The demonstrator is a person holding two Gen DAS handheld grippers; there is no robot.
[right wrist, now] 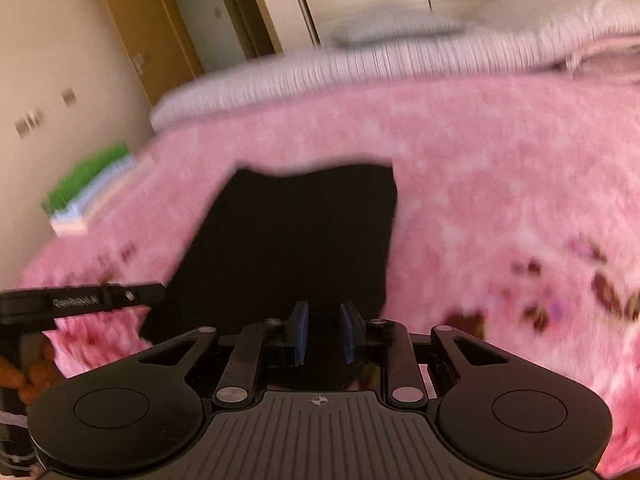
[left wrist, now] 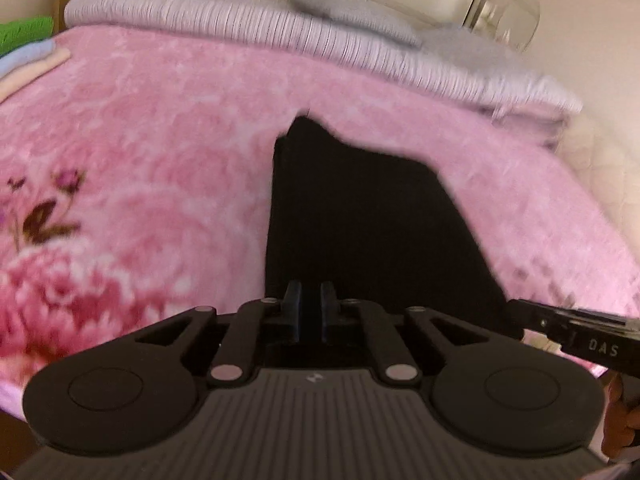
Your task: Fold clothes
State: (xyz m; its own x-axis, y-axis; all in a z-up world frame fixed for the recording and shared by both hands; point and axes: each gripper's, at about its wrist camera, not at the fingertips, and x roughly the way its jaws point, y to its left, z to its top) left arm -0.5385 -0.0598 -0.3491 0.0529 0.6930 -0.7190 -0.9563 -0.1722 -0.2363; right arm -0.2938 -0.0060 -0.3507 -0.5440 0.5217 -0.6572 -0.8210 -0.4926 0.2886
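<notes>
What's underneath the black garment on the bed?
The black garment lies on the pink floral blanket, which shows on every side of it. Whatever sits directly beneath the dark cloth is covered, so further layers or items there cannot be seen.

Both views smeared by blur, near edge of the black garment (left wrist: 372, 216) hidden behind the left gripper (left wrist: 311, 300), whether its fingers pinch cloth unclear, folded stack (right wrist: 86, 188) blurred, flower print (left wrist: 44, 216) on the pink blanket (left wrist: 160, 128) indistinct.
</notes>
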